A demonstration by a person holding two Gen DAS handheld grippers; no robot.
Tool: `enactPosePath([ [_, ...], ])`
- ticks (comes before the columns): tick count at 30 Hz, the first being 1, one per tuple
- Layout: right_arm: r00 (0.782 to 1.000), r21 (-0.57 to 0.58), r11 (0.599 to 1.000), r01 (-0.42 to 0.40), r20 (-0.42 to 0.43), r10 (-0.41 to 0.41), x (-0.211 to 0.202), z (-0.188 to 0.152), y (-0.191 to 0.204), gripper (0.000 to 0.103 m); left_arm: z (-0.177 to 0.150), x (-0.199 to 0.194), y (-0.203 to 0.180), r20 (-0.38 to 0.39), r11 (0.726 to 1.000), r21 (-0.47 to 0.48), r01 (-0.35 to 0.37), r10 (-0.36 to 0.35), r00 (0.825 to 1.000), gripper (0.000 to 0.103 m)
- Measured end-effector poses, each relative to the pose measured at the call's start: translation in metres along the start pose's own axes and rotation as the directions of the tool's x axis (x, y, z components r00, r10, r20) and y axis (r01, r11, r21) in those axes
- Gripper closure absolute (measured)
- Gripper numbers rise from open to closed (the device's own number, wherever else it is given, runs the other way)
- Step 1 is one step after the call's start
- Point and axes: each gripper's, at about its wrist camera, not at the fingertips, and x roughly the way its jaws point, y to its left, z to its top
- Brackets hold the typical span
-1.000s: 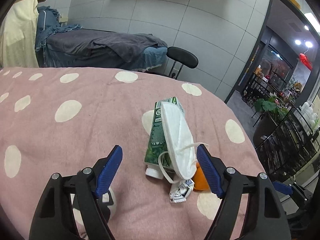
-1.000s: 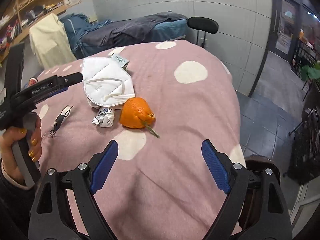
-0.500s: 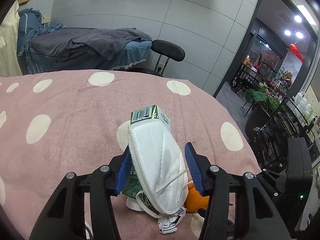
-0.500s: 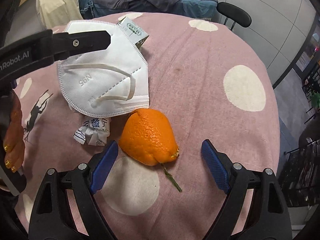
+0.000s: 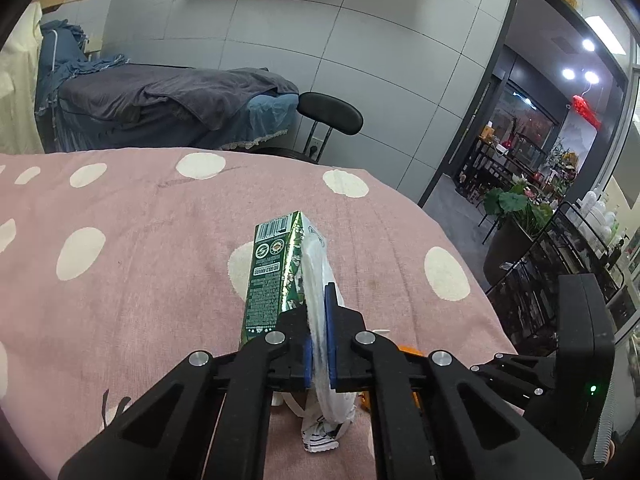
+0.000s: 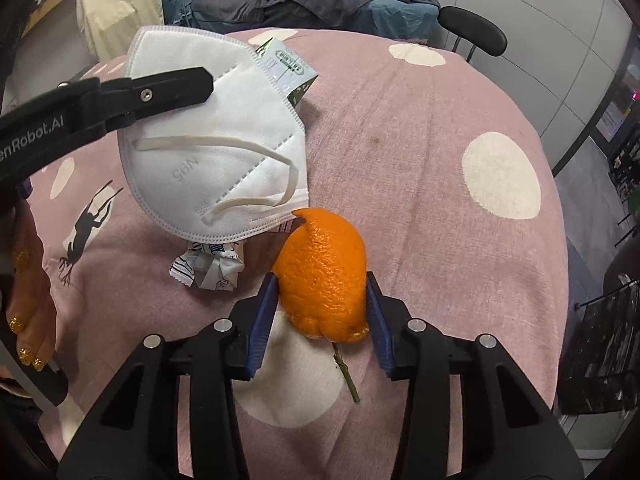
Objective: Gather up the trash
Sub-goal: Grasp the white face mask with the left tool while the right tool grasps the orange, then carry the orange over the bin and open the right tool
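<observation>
white folded fabric n95 mask point(image 5: 318, 312) is pinched flat in the left gripper point(image 5: 318, 344); right gripper point(image 6: 320, 320), jaws closing, presses the orange peel point(image 6: 322, 276) on the pink spotted cloth point(image 6: 440, 160). lifting both comes next, i judge.

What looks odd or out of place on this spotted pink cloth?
The orange peel is an empty, torn husk with a loose stem lying below it. A crumpled wrapper lies beside it, and the white N95 mask stands on edge against a green drink carton, pinched.
</observation>
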Motion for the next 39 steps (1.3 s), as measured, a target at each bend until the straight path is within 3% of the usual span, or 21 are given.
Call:
enactPosePath([
  [9,0.994,0.128,0.992,-0.001,0.105,-0.013,-0.041,-0.030,-0.021,0.060,-0.006,-0.044,-0.021,0.080,0.999,0.017,0.033,-0.034,0.996,0.098],
  [17,0.985,0.229,0.973,-0.028,0.174,-0.012,-0.074,-0.061,-0.033,0.060,-0.018,-0.075,-0.048,0.108,0.993,0.039,0.107,-0.111,0.988,0.098],
  [30,0.965,0.358,0.934,-0.020,0.252,-0.076,-0.122,-0.116,-0.056,0.060,-0.046,-0.096,-0.096,0.093,0.972,0.114,0.205,-0.216,0.972,0.098],
  [39,0.952,0.479,0.878,0.018,0.259,-0.161,-0.144,-0.166,-0.090,0.060,-0.061,-0.097,-0.131,0.053,0.947,0.166,0.274,-0.286,0.957,0.098],
])
